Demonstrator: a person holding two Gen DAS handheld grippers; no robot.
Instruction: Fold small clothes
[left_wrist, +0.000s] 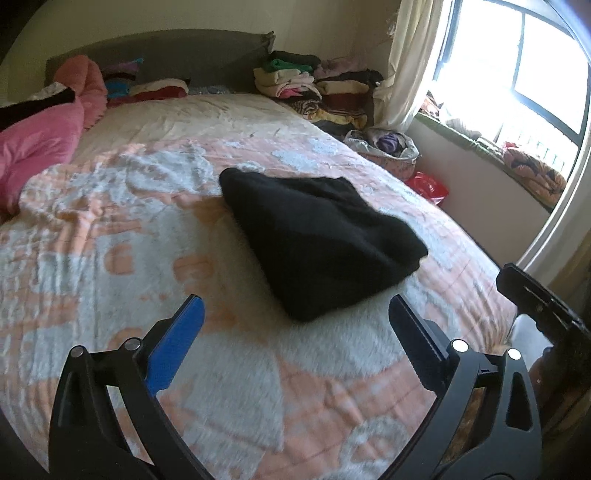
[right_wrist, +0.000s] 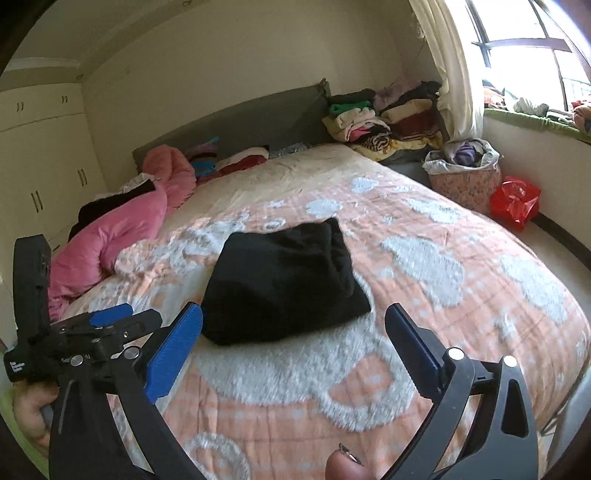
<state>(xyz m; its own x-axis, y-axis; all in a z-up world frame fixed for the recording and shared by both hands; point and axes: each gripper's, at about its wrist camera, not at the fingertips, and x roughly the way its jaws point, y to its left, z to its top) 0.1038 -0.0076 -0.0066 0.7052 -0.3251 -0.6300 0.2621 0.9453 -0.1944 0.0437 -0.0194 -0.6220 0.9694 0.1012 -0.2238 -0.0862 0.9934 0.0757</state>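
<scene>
A black garment (left_wrist: 317, 236) lies folded into a thick bundle on the peach and white bedspread (left_wrist: 110, 258), near the middle of the bed. My left gripper (left_wrist: 295, 300) hovers just short of its near edge, open, with nothing between the blue pads. In the right wrist view the same black garment (right_wrist: 284, 284) sits ahead of my right gripper (right_wrist: 293, 307), which is also open and empty. Neither gripper touches the cloth. A hand (right_wrist: 31, 413) holds the left tool at the lower left of the right wrist view.
A pink duvet (right_wrist: 110, 240) is bunched along the left side of the bed. Stacks of folded clothes (right_wrist: 380, 118) stand by the headboard at the right. A laundry basket (right_wrist: 465, 177) and a red bag (right_wrist: 515, 201) sit on the floor under the window.
</scene>
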